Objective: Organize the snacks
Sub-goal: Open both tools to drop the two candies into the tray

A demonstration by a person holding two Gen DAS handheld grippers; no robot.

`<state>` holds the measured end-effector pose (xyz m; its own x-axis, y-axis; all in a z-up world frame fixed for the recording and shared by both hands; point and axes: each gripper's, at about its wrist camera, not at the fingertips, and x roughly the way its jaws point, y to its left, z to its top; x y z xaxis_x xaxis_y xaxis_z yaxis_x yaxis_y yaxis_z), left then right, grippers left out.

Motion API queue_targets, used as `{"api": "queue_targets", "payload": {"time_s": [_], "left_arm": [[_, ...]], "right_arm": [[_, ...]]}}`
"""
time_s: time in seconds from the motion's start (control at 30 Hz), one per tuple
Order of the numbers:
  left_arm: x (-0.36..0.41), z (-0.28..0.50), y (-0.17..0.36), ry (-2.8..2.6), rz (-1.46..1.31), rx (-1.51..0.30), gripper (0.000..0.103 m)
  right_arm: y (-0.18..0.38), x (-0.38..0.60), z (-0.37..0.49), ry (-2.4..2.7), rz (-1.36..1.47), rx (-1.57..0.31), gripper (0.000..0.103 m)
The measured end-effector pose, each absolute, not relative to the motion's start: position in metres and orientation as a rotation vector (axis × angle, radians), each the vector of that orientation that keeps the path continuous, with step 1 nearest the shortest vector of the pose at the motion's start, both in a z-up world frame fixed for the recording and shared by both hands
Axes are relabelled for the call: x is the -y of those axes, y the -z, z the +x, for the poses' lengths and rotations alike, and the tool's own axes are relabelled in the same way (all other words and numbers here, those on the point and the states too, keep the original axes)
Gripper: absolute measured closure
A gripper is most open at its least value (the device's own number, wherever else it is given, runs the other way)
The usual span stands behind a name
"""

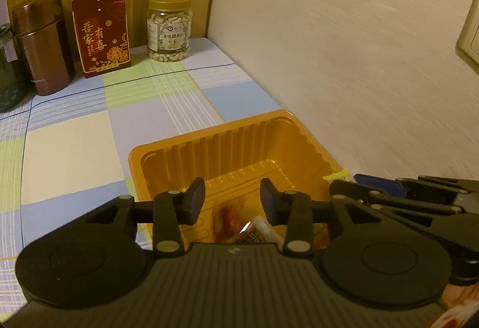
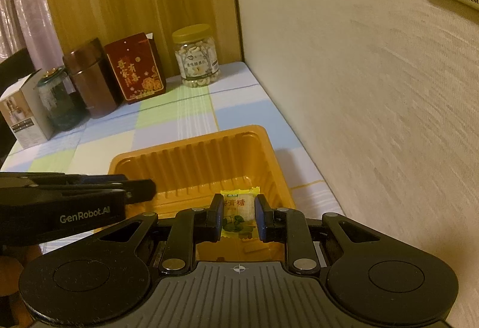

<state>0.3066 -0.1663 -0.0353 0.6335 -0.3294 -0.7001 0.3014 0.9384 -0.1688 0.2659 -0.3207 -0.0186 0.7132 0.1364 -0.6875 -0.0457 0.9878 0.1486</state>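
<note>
Checked tablecloth [image 1: 74,142] | orange tray [image 1: 167,152] by wall | left gripper [image 1: 233,199] parted, holding nothing | right gripper [image 2: 239,215] clamps yellow candy [image 2: 238,214] over tray

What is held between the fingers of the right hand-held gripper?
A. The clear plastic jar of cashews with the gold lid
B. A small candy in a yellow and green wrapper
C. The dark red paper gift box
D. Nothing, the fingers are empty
B: in the right wrist view, the right hand-held gripper clamps a small candy in a yellow and green wrapper above the orange ribbed plastic tray.
</note>
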Motion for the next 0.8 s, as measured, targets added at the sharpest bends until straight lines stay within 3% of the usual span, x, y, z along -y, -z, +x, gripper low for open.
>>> {"api": "queue_targets", "payload": {"time_s": [0.8], "left_arm": [[0.122,0.283,0.028,0.277,-0.026,-0.787,0.066]], "right_arm": [[0.013,0.321,0.271,-0.147,0.226,-0.75,0.079]]}}
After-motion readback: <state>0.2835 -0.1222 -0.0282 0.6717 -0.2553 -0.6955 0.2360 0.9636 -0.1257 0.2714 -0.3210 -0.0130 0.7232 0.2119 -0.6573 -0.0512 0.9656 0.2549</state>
